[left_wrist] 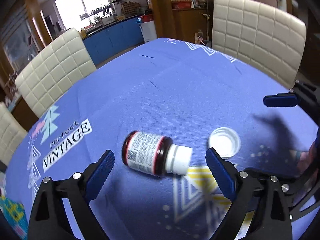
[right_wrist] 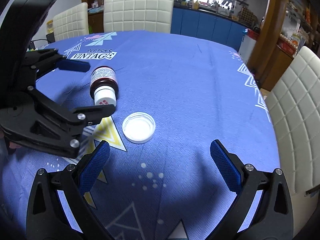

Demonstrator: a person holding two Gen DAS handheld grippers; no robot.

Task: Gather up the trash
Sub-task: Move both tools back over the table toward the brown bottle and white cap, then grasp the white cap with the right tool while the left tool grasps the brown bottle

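Note:
A dark red pill bottle (left_wrist: 152, 155) with a white cap and printed label lies on its side on the blue tablecloth (left_wrist: 180, 92). My left gripper (left_wrist: 160, 158) is open, its blue pads on either side of the bottle, not touching. A white plastic lid (left_wrist: 224, 144) lies open side up just right of the bottle. In the right wrist view the bottle (right_wrist: 104, 83) sits between the left gripper's fingers (right_wrist: 74, 65), and the lid (right_wrist: 139, 127) lies just ahead of my right gripper (right_wrist: 160, 152), which is open and empty.
Cream quilted chairs (left_wrist: 258, 34) (left_wrist: 54, 70) stand around the table; more chairs show in the right wrist view (right_wrist: 138, 10) (right_wrist: 296, 108). The table edge (right_wrist: 266, 108) runs along the right. Blue cabinets (right_wrist: 210, 26) stand behind.

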